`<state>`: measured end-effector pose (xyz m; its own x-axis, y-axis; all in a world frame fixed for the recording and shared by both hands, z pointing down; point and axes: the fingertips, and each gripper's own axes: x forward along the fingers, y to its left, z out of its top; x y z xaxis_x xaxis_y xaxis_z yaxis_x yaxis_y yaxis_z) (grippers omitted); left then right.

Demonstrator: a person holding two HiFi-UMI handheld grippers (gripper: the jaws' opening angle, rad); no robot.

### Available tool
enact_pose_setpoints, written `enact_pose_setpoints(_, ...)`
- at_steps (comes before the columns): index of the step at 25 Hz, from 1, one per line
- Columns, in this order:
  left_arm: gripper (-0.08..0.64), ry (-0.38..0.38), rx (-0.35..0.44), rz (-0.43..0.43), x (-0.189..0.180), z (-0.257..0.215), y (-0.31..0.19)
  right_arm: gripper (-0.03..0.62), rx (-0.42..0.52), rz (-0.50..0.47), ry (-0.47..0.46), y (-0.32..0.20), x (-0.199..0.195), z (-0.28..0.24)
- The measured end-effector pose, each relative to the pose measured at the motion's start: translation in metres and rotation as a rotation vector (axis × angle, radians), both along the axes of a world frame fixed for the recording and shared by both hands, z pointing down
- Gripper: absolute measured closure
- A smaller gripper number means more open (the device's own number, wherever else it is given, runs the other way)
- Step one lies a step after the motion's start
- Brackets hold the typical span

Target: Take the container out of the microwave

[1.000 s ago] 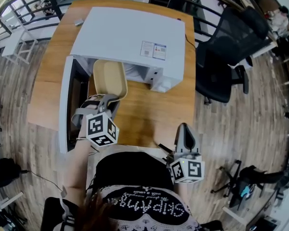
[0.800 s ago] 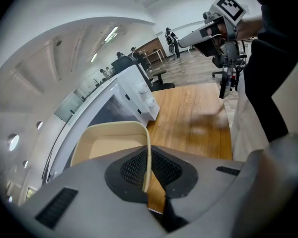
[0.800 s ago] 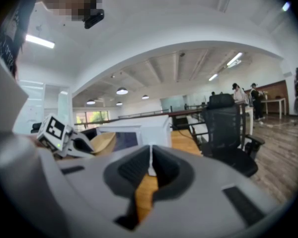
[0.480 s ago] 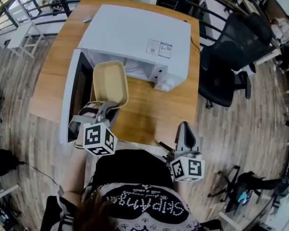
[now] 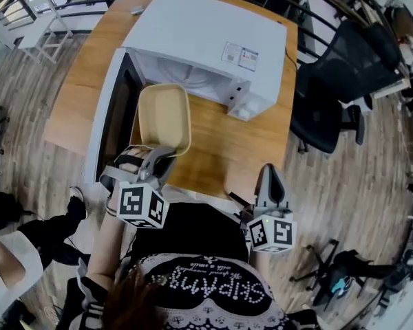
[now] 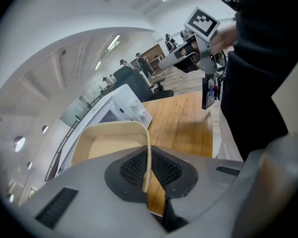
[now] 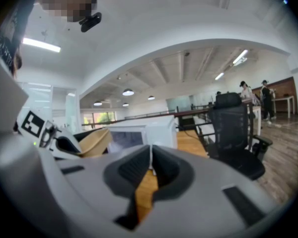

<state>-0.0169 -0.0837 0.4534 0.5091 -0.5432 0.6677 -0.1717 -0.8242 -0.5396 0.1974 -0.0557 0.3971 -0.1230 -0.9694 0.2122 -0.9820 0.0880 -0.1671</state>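
Beige, shallow and empty: container (image 5: 164, 115), wholly clear of the cavity of the white microwave (image 5: 206, 40), just in front of its open mouth and above the wooden table (image 5: 227, 153). Long axis running straight out from the microwave's front, one short end close to the opening, the other farthest from it. Contact between container base and tabletop: not discernible.

Alongside the container, on the microwave's hinge side: microwave door (image 5: 109, 122), swung wide open and standing out from the front corner, dark window facing the container.

At the container end farthest from the microwave: left gripper (image 5: 158, 158), angled downward, jaws closed tight on the thin end wall. In the left gripper view, wall seen edge-on, pinched between the two ribbed pads (image 6: 134, 168), rim rising above them.

Well apart from the microwave, off the corner carrying its control knobs and at the table edge farthest from it: right gripper (image 5: 270, 174), roughly level, aimed back toward the microwave. Jaws pressed together along a single seam, nothing between them, only tabletop visible beneath.

Beyond the table, on the microwave's knob side: black office chair (image 5: 330, 95) on the plank floor.
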Motion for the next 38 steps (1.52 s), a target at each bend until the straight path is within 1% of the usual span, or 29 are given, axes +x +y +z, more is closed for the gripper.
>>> enact_pose_setpoints(6, 0.518, 0.026, -0.022, 0.017, 0.003, -0.001, 0.021, 0.555, 0.003, -0.039, 0.005, -0.002, 0.000, 0.000)
enact_pose_setpoints(10, 0.518, 0.026, -0.046, 0.054, 0.004, 0.003, 0.036, 0.557, 0.006, -0.061, 0.008, -0.001, 0.000, 0.000)
enact_pose_setpoints(12, 0.518, 0.017, -0.076, 0.087, 0.005, 0.006, 0.046, 0.555, 0.009, -0.066, 0.011, -0.001, 0.002, -0.002)
enact_pose_setpoints(17, 0.518, -0.015, -0.199, 0.163, 0.003, 0.013, 0.073, 0.557, 0.008, -0.057, 0.018, 0.004, 0.010, -0.007)
enact_pose_setpoints(21, 0.518, -0.039, -0.251, 0.196, 0.003, 0.013, 0.079, 0.557, 0.015, -0.025, 0.017, 0.007, 0.023, -0.011)
enact_pose_setpoints(26, 0.518, -0.062, -0.278, 0.221, 0.006, 0.014, 0.078, 0.557, 0.020, 0.010, 0.028, 0.012, 0.037, -0.012)
enact_pose_setpoints(29, 0.518, -0.060, -0.295, 0.226, 0.007, 0.014, 0.079, 0.557, 0.014, 0.022, 0.037, 0.013, 0.042, -0.012)
enact_pose_setpoints(34, 0.518, -0.080, -0.313, 0.233, 0.004, 0.017, 0.079, 0.555, 0.015, 0.026, 0.042, 0.010, 0.043, -0.014)
enact_pose_setpoints(38, 0.518, -0.079, -0.338, 0.232, 0.003, 0.019, 0.080, 0.555, 0.013, 0.019, 0.047, 0.007, 0.040, -0.014)
